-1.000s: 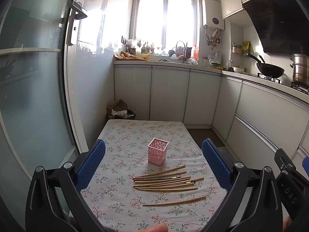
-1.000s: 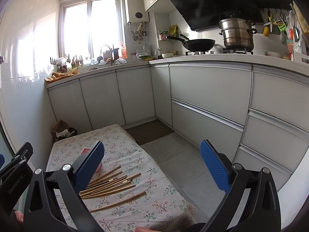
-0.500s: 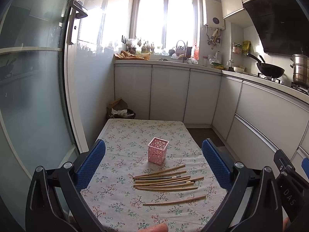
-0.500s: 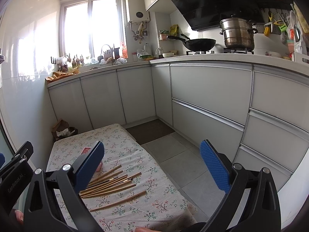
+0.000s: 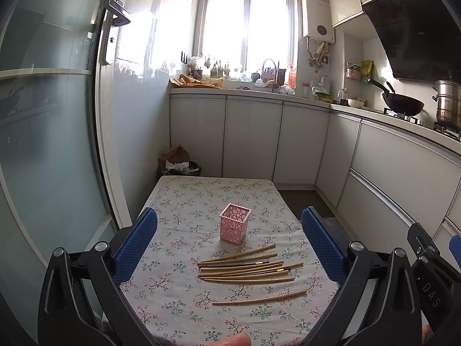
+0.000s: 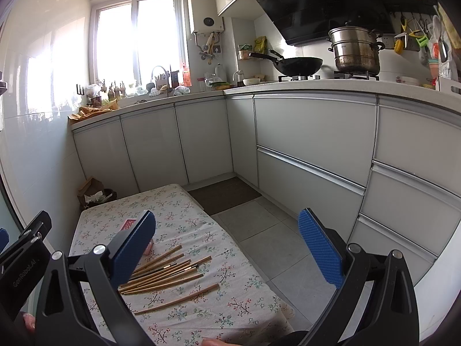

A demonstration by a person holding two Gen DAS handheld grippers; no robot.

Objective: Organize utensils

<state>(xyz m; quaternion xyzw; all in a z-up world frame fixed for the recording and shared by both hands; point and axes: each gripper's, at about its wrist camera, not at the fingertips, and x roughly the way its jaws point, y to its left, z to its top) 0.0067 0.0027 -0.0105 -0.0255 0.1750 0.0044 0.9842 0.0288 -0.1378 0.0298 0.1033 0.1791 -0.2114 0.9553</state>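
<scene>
Pink holder (image 5: 234,227) whole leftward, seemingly finger-hidden rightward.

Setting: home kitchen. L-shaped run of white cabinets (image 6: 314,144) under a pale counter; gas hob carrying a black wok (image 6: 296,65) and a steel stockpot (image 6: 355,49), range hood (image 6: 322,3) above. Wall-mounted water heater (image 5: 318,17) beside the window (image 5: 247,28). Ahead of the gripper, a floral-clothed tabletop (image 5: 184,297).

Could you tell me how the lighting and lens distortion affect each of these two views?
Left wrist view: the window is blown out white, its glare washing the wall beside it; the chopsticks and pink holder stay sharp. Right wrist view: the same window overexposes, fisheye bows the cabinets, and a finger hides most of the holder.
</scene>
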